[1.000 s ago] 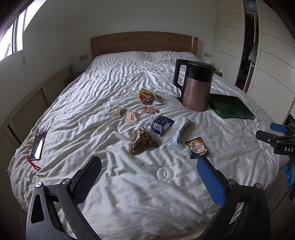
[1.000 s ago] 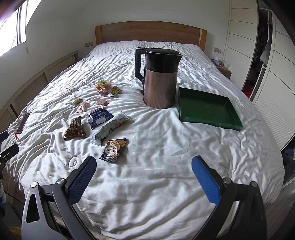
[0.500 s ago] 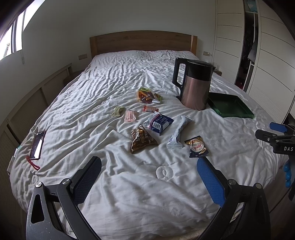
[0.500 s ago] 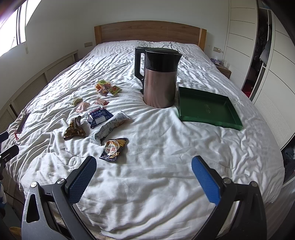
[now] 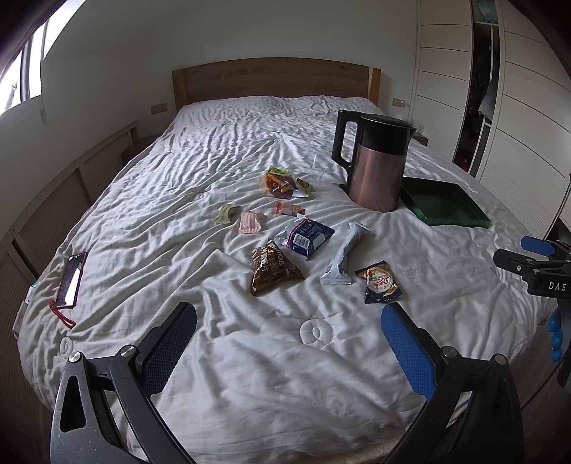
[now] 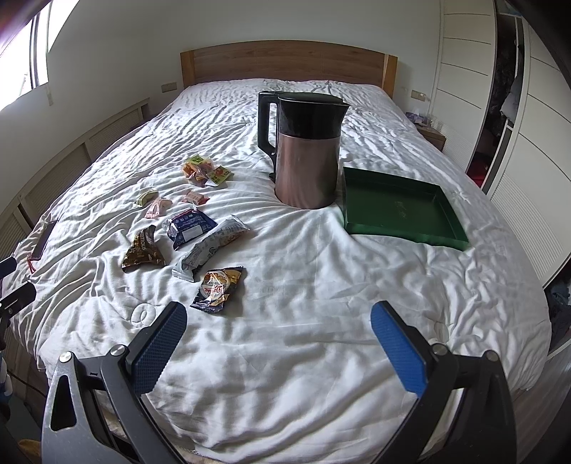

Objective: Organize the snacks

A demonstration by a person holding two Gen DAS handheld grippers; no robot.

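left gripper [image 5: 287,335]: jaws apart, holding nothing | right gripper [image 6: 276,330]: jaws apart, holding nothing | snack packets [image 6: 189,228]: scattered on bed [image 6: 321,285], left of kettle [image 6: 307,153] | green tray [image 6: 399,210]: right of kettle

Kettle [image 6: 307,157] and phone [image 5: 71,280] on white bed [image 6: 321,303]

a wide bed [image 6: 321,339] with a rumpled white quilt fills the room, its wooden headboard [image 6: 285,64] against a plain white wall [image 5: 249,32]. daylight comes through a window [image 5: 21,78] at the upper left and falls in patches over the quilt. low panelled cabinets [image 5: 53,200] run along the bed's left edge. white wardrobe doors [image 6: 535,142] line the right side, with a small wooden bedside table [image 6: 431,135] near the headboard's right corner.
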